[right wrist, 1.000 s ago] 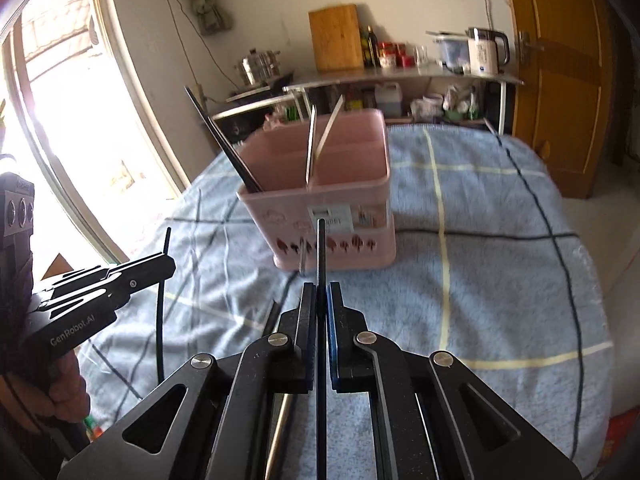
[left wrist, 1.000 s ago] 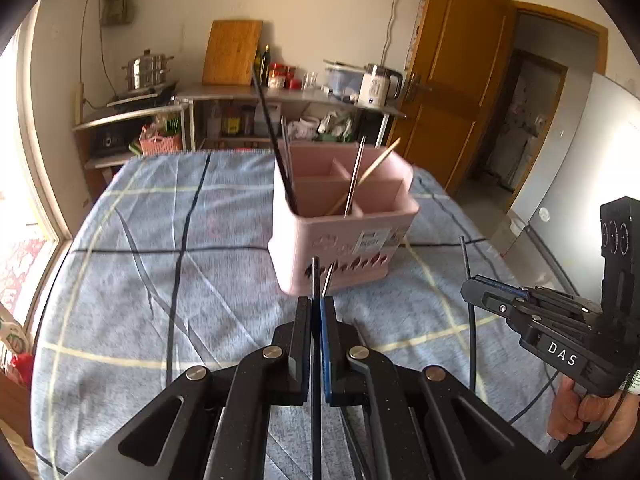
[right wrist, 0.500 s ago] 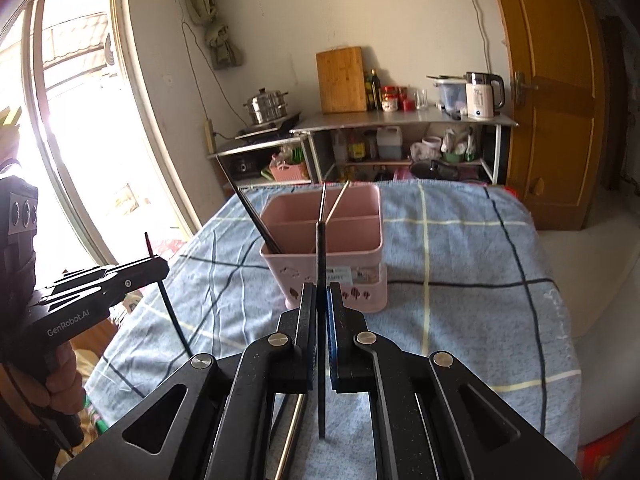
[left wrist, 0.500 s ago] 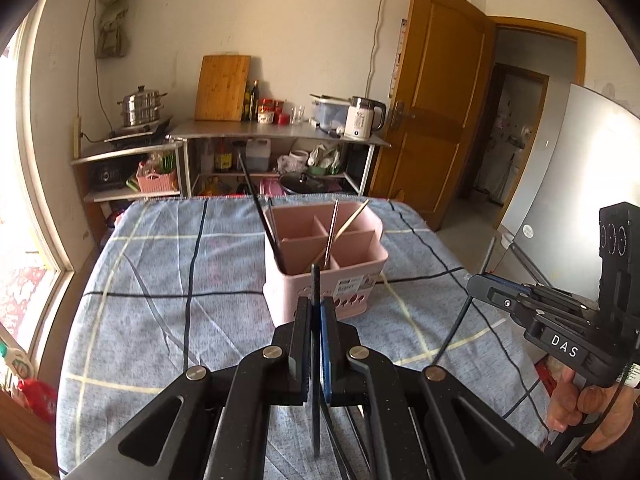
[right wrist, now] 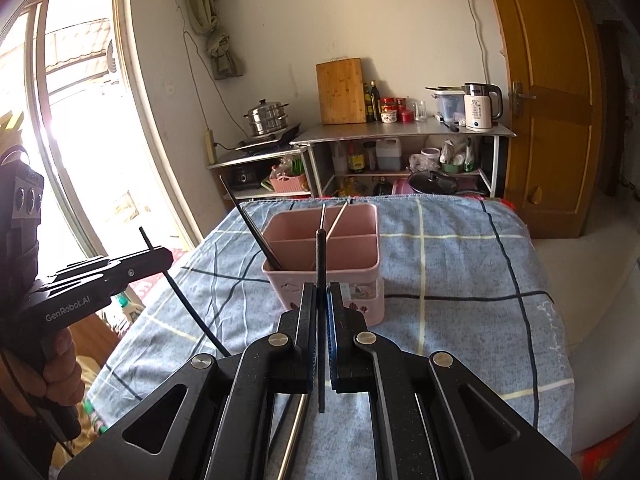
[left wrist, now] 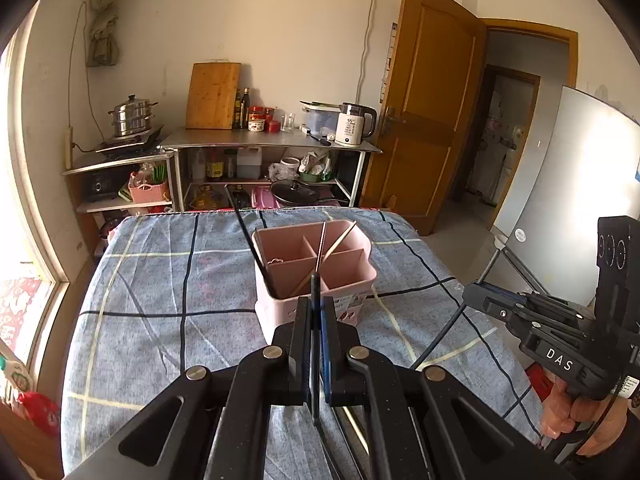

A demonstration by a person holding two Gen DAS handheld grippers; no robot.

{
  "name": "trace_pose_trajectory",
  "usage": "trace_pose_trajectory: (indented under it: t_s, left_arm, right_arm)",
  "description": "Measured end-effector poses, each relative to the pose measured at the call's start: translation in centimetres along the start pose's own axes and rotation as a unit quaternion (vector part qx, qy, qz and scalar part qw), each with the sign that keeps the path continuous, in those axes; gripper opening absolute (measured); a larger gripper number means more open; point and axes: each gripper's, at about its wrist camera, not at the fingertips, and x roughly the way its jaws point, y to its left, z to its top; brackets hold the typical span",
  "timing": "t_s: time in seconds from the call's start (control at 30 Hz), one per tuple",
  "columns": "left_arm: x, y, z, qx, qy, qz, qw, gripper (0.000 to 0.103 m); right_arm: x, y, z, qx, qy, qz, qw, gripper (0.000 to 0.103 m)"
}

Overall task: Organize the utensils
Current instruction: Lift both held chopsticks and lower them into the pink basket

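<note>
Left gripper (left wrist: 316,312): fingers pressed on one thin black chopstick (left wrist: 315,344), held upright above the cloth.
Right gripper (right wrist: 321,300): fingers pinching one black chopstick (right wrist: 321,264), also upright.
Pink organizer (left wrist: 344,280): one, with four compartments, standing mid-table on the blue checked tablecloth (left wrist: 160,280), just ahead of both grippers.
Utensils in organizer: three counted, namely one black chopstick (left wrist: 256,252) leaning left, one metal chopstick (left wrist: 321,246) and one pale wooden chopstick (left wrist: 340,240) crossing near the middle divider.
On cloth: one metal rod (right wrist: 294,432) lying beneath the right gripper.
Background: one kettle (left wrist: 354,125), one cutting board (left wrist: 213,96), one steamer pot (left wrist: 132,115).
</note>
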Motion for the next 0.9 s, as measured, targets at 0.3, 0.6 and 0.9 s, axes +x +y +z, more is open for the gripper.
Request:
trace_pose_trajectory:
  t_s: [0.3, 0.6, 0.9]
  left_arm:
    - [-0.6, -0.2, 5.4, 0.006, -0.033, -0.007, 0.9994, 0.004]
    - [0.0, 0.0, 11.2, 0.018, -0.072, 0.007, 0.9972, 0.004]
    - [4.5, 2.1, 11.9, 0.001, -0.061, 0.012, 0.9981, 0.004]
  right_arm:
    - [-0.1, 0.8, 4.4, -0.009, -0.039, 0.009, 0.999, 0.005]
    - [1.0, 1.6, 9.4, -0.012, -0.083, 0.019, 0.996, 0.004]
    - [4.6, 1.3, 10.5, -0.007, -0.082, 0.018, 0.996, 0.004]
